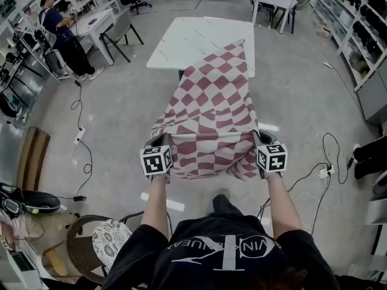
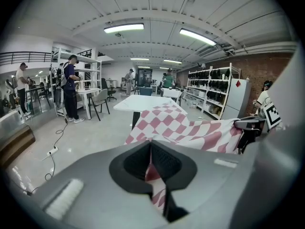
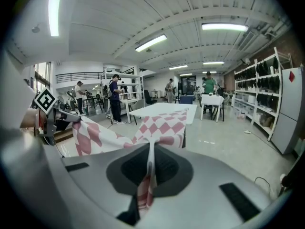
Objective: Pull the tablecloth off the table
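Off the white table (image 1: 193, 38) the checked tablecloth (image 1: 208, 116) sags, far corner on top; the left gripper (image 1: 162, 142) clamps one near corner. Clamped in the right gripper (image 1: 260, 141) is the other.

We're in a big open lab hall: white tables (image 1: 193, 41), shelves (image 3: 264, 92) of gear lining the wall, cables (image 1: 77, 110) trailing over the grey floor (image 1: 121, 101), strip lights (image 2: 124, 28) overhead, people (image 2: 71, 87) busy at benches.

Head view looks steeply down from above; both gripper views look level toward the shared white rectangular bench (image 1: 193, 41).
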